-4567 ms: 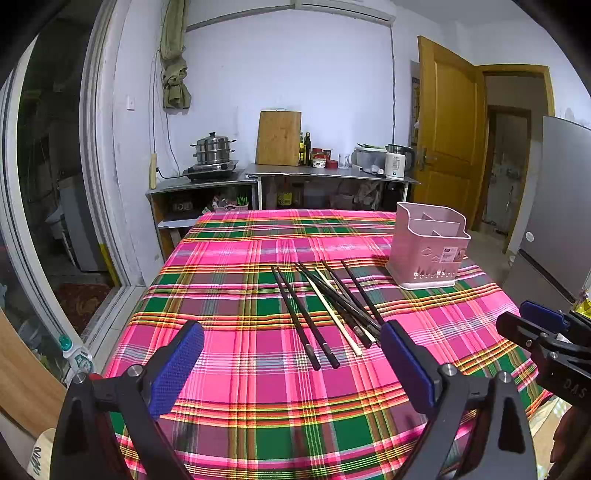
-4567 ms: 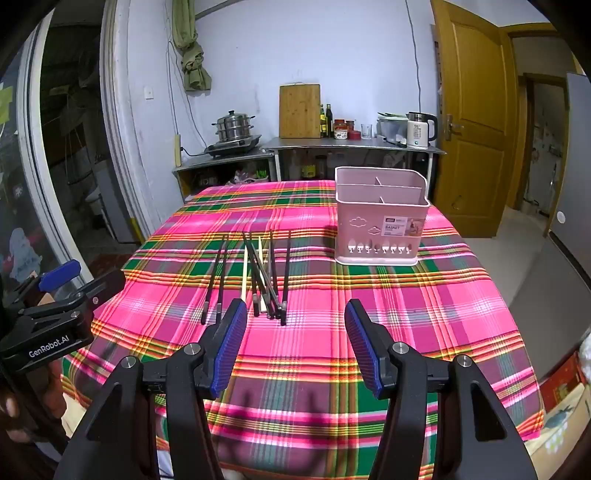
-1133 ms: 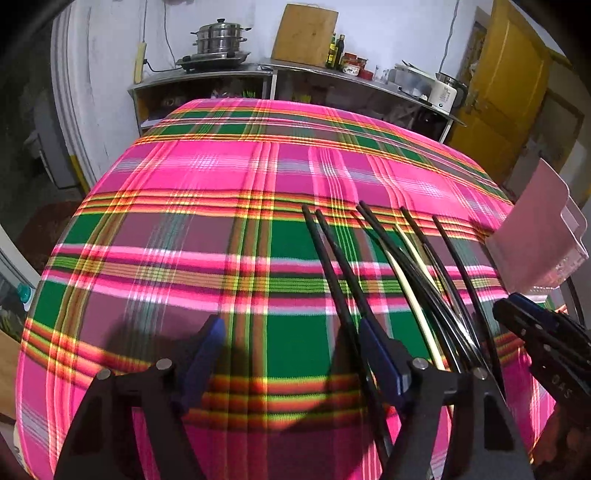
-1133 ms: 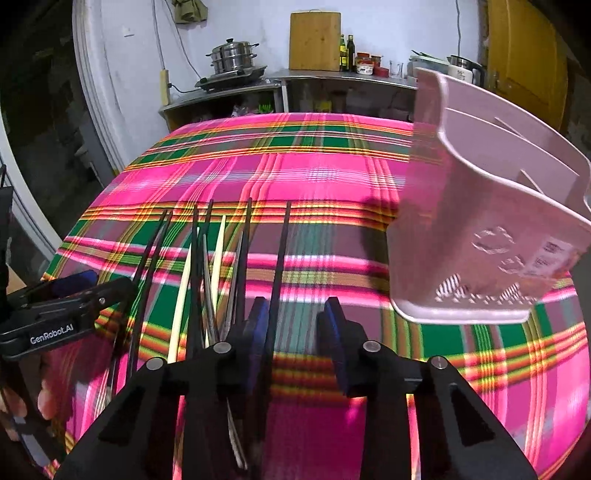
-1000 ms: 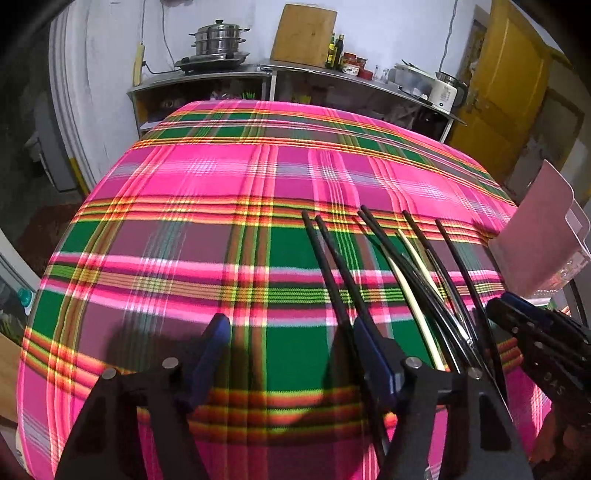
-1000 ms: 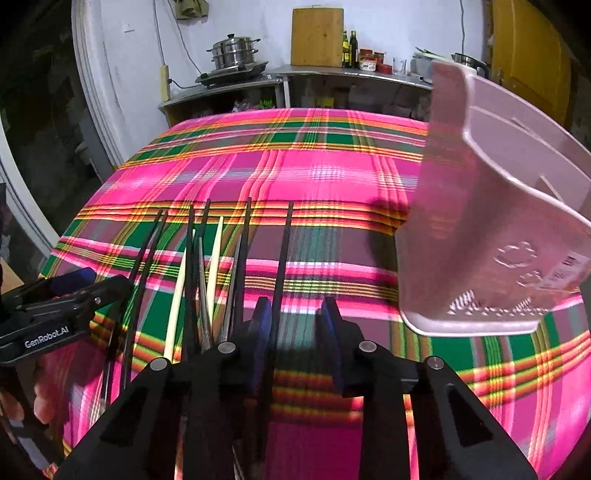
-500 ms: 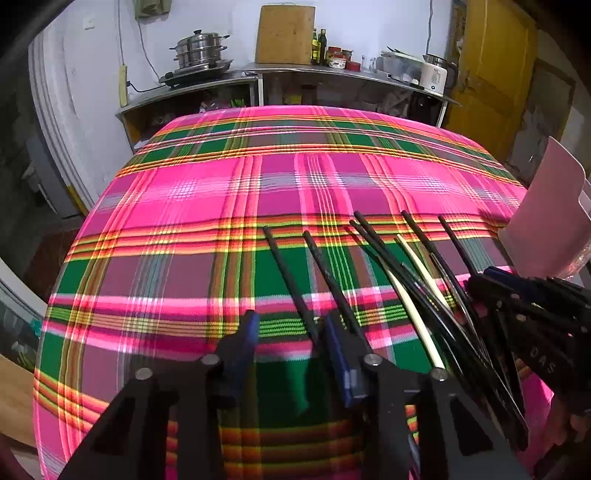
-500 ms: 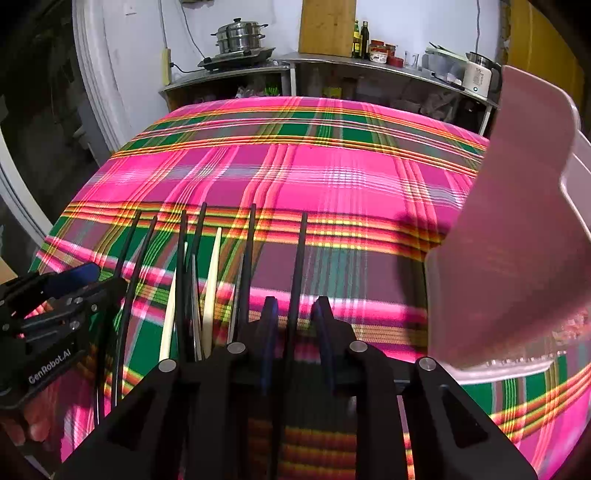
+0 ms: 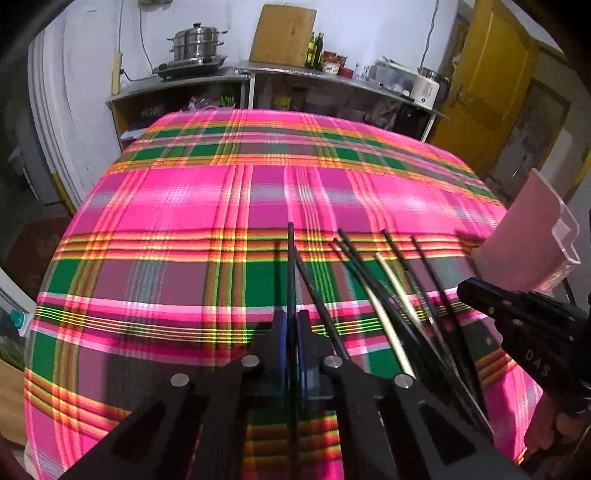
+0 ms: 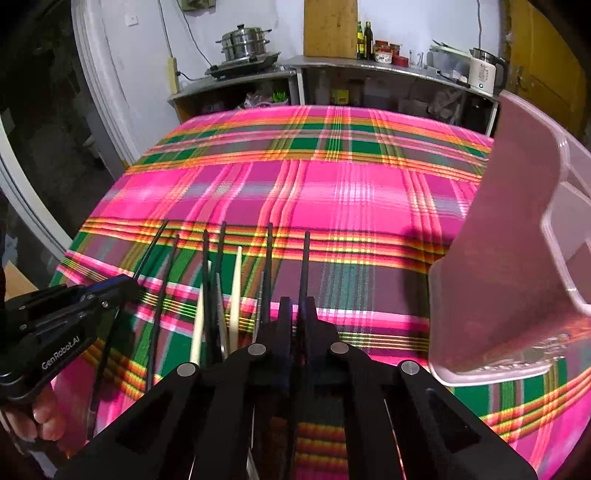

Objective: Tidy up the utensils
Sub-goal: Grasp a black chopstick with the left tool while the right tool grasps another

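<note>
Nearest, both grippers low over the near edge of the table. The left gripper (image 9: 291, 328) has its blue pads pressed together on a single black chopstick (image 9: 290, 266), which runs straight ahead out of the jaws, its far tip over a yellow-orange stripe of the cloth. The right gripper (image 10: 295, 314) is likewise clamped, pads tight on another black chopstick (image 10: 304, 258) pointing away from it.

Between the two grippers, the loose chopsticks (image 9: 388, 291) lie in a rough fan on the plaid tablecloth (image 9: 184, 206). Most are black; two are pale cream (image 10: 235, 291). Several cross or overlap near their close ends; exact count hard to make out where they bunch. One more black stick (image 9: 317, 295) lies just beside the one the left gripper holds.

On the right side of the table stands the pink utensil holder (image 10: 517, 258), upright on the cloth, inner dividers visible at its top rim. It sits near the right gripper, apart from the chopstick fan.

Farther back: the far half of the cloth, pink, green and orange bands. Beyond the table, a counter along the white wall with a steel steamer pot (image 9: 197, 44), a wooden cutting board (image 9: 282, 35) leaning upright, bottles, and a white kettle (image 10: 482, 75). Yellow door (image 9: 487, 74) at far right.
</note>
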`<state>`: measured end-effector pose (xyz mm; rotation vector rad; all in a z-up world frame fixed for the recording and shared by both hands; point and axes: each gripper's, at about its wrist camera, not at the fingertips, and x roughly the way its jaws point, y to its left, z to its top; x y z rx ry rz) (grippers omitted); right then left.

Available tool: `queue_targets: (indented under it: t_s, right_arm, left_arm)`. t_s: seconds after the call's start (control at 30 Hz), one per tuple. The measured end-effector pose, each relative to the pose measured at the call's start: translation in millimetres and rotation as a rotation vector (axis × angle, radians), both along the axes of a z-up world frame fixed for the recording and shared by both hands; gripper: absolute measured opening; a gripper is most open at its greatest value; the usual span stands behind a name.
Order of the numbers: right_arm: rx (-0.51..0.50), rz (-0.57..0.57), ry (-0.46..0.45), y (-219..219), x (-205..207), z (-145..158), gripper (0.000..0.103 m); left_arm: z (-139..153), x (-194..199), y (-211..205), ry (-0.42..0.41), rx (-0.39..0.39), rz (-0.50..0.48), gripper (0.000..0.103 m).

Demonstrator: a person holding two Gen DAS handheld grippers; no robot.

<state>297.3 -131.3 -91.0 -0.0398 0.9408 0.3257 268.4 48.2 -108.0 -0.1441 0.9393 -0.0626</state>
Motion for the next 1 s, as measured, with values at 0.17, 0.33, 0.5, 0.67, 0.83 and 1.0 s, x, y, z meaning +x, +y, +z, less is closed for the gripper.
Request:
queue_targets:
  t_s: [0.17, 0.33, 0.5, 0.67, 0.83, 1.0]
  right_arm:
    - [0.007, 0.002, -0.031, -2.4, -10.6, 14.9, 0.005]
    - [0.027, 0.003, -0.019, -6.1, -9.1, 11.8, 0.005]
    - [0.035, 0.006, 0.047, -4.6, 2.6, -10.6, 0.005]
    - [0.004, 0.009, 0.072, 4.0, 11.8, -24.5, 0.010]
    - [-0.001, 0.003, 0.074, 4.9, 24.3, -26.9, 0.010]
    - [-0.003, 0.015, 0.082, 7.1, 29.6, -26.2, 0.006]
  left_arm:
    - [22.4, -12.4, 0.5, -0.049, -0.007, -0.025, 0.005]
    - [30.2, -15.9, -0.2, -0.064, -0.011, -0.037, 0.005]
    - [26.7, -15.0, 4.8, -0.053, -0.016, -0.035, 0.005]
    - [21.7, -12.2, 8.3, -0.041, -0.011, -0.032, 0.005]
    - [16.1, -8.7, 9.2, -0.026, -0.016, -0.033, 0.005]
    - [16.6, -6.8, 7.0, -0.026, -0.014, -0.040, 0.005]
